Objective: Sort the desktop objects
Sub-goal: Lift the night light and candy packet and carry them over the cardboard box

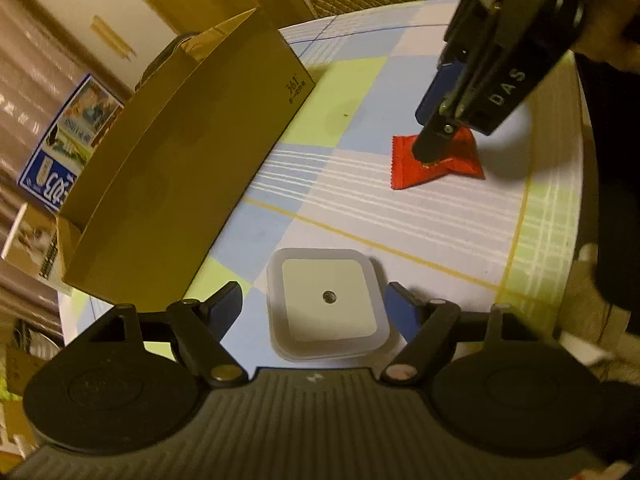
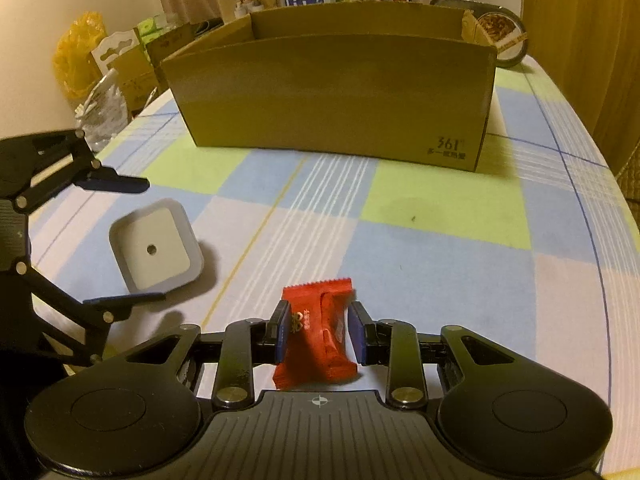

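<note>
A white square device [image 1: 329, 305] with a small centre hole lies flat on the checked tablecloth; it also shows in the right wrist view [image 2: 155, 247]. My left gripper [image 1: 314, 306] is open with a finger on each side of the device, not touching it. A red snack packet [image 2: 318, 336] lies on the cloth between the fingers of my right gripper [image 2: 320, 336]. The jaws are close around the packet, the left pad touching it, a small gap at the right pad. In the left wrist view the right gripper [image 1: 434, 144] stands over the red packet [image 1: 434, 164].
An open brown cardboard box [image 2: 336, 96] stands at the far side of the table [image 2: 440, 248]; it also shows in the left wrist view [image 1: 172, 160]. A tape roll [image 2: 502, 38] sits behind its right corner. Cartons and bags stand beyond the table's far left edge.
</note>
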{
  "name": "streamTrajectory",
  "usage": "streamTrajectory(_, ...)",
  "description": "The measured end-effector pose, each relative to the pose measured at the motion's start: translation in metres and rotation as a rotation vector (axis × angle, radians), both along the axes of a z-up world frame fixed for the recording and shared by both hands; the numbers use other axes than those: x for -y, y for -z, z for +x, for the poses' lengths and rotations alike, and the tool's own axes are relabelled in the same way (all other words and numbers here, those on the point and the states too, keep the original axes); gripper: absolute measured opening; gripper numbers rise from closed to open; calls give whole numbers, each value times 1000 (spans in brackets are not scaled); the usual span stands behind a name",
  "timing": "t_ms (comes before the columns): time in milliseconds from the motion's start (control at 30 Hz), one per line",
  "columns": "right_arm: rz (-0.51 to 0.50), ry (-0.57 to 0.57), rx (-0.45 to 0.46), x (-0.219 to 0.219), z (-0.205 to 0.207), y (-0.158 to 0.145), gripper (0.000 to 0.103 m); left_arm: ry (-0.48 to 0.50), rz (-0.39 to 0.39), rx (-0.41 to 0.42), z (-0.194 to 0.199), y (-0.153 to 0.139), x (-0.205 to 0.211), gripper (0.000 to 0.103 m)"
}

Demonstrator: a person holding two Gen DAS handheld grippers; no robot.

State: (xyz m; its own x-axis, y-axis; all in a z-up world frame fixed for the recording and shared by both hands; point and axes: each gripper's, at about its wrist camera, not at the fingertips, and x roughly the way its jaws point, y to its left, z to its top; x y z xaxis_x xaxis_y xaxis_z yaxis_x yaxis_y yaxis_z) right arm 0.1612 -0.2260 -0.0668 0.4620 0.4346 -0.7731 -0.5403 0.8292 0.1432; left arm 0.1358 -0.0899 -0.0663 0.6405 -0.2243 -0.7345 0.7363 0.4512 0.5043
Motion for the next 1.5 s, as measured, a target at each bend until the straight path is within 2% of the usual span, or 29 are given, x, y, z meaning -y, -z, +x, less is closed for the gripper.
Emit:
streamTrajectory(233, -17, -35, 15, -3, -5, 3, 31, 25, 75, 30, 0, 16, 10, 73)
streamTrajectory(367, -35, -25, 20, -3, -6, 5, 49, 22, 94, 53, 1, 22, 12, 69)
streamTrajectory(433, -41, -24, 21, -3, -6, 6, 50, 9, 107, 82, 1, 27, 14, 64)
streamTrajectory(633, -51, -35, 30, -5, -8, 12, 50, -9, 110, 111, -1, 30, 13, 61)
streamTrajectory(800, -85, -52, 56, -8, -9, 13, 49, -45, 75, 80, 5, 25, 11, 61)
streamTrajectory(967, -110, -107, 93, -13, -15, 15, 32, -142, -14, -6, 17, 13, 5, 61)
streamTrajectory(1033, -118, -123, 105, -16, -17, 14, 28, -172, -38, -30, 19, 9, 3, 61)
streamTrajectory(1167, -82, -93, 82, -13, -15, 12, 26, -232, -84, -64, 21, 4, 1, 61)
streamTrajectory(1500, -30, -36, 91, -3, -19, -8, 26, -387, -223, -155, 19, -12, -9, 61)
